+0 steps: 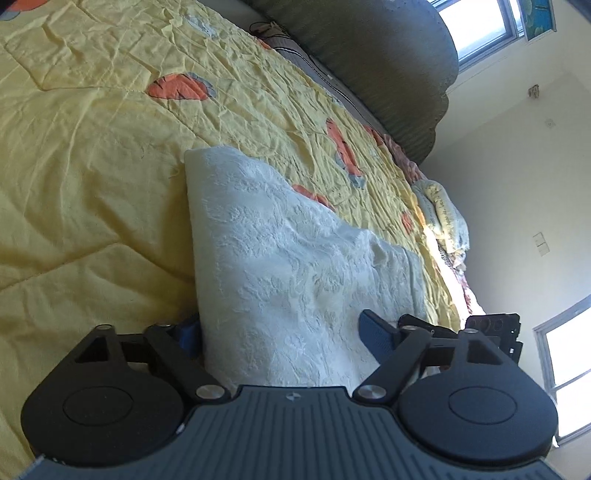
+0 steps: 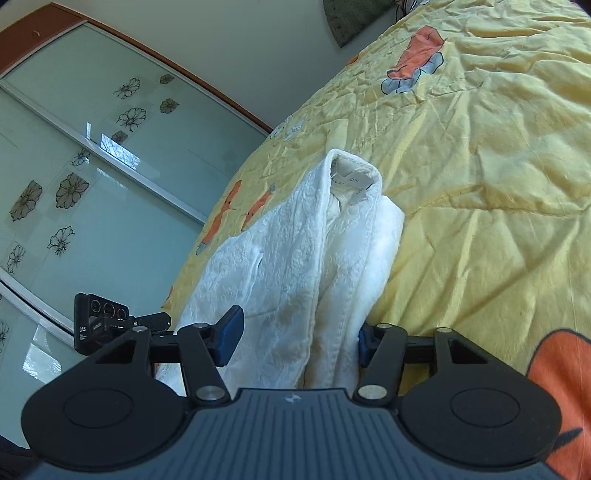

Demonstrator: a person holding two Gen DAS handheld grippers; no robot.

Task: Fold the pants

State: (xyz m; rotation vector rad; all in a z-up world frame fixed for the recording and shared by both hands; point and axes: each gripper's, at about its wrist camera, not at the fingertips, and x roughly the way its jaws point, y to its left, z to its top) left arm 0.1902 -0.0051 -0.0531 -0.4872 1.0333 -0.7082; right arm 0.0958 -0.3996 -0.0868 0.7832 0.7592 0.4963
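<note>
Left wrist view first: the left hand-held gripper [image 1: 284,338] has its two blue pads wide apart, and the white pants [image 1: 295,273] lie in the gap between them. The pad on the left [image 1: 190,334] is partly hidden behind the edge of the cloth. The pad on the right [image 1: 378,334] sits on top of the cloth near its other edge. The pads are not squeezing the cloth. The pants are bumpy, with a raised flower-like pattern, and they stretch away over the yellow bed cover [image 1: 92,166]. The cover is wrinkled and has orange and gray patches on it. A dark green headboard [image 1: 388,70] stands at the far side of the bed. A rolled-up blanket [image 1: 443,218] lies near the bed's far end. Bright windows [image 1: 476,26] show in the pale wall. A small piece of the other black gripper [image 1: 495,328] peeks in at the right.

Right wrist view next: the right hand-held gripper [image 2: 297,338] also has its pads spread apart, one on each side of the pants [image 2: 291,266]. Here the pants are folded over long ways into a narrow bundle, and the waist end with a little label [image 2: 351,181] is far from the camera. They lie on the same yellow cover [image 2: 480,184]. A frosted glass wardrobe door [image 2: 92,166] with flower drawings fills the left side. The left gripper's body [image 2: 101,317] shows in front of it.
</note>
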